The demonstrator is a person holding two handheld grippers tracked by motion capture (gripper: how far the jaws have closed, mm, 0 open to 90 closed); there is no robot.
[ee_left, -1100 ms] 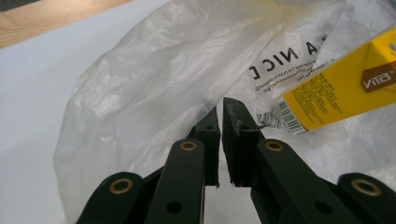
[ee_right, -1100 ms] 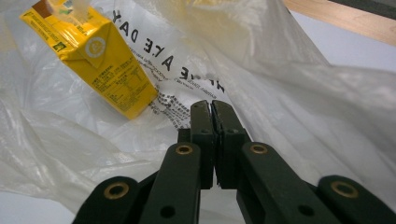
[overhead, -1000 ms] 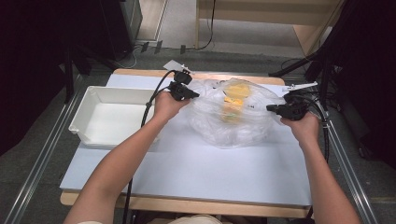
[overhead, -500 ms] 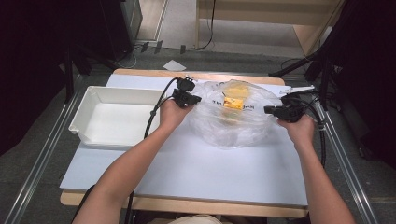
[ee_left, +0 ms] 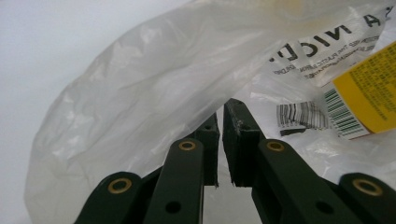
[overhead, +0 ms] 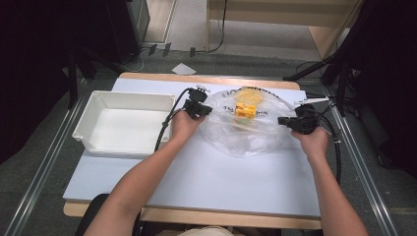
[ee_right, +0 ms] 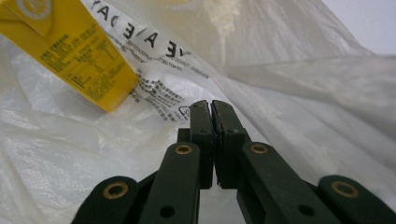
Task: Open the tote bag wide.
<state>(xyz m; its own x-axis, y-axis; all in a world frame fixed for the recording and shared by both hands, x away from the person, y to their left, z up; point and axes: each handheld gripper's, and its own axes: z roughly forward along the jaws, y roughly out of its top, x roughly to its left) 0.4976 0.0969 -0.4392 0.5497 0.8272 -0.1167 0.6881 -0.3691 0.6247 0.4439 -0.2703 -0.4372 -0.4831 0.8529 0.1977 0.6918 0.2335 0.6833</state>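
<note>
A clear plastic bag [overhead: 246, 132] with printed lettering lies on the white table [overhead: 206, 182]. Inside it is a yellow packet [overhead: 245, 109], also seen in the left gripper view [ee_left: 369, 88] and the right gripper view [ee_right: 70, 51]. My left gripper [overhead: 206, 109] is at the bag's left edge. Its jaws [ee_left: 223, 112] are nearly together, with bag film draped over one tip and running in between them. My right gripper [overhead: 282, 120] is at the bag's right edge. Its jaws [ee_right: 212, 109] are pressed tight, with bag film [ee_right: 289, 93] all around the tips.
A white empty tray [overhead: 88, 130] sits at the table's left, close to my left forearm. Black cables [overhead: 167, 128] trail from both grippers. Metal rails run along both sides of the table. A paper scrap [overhead: 183, 69] lies on the floor beyond.
Both hands have sunk toward the table with the bag between them. The bag now lies lower and flatter on the surface.
</note>
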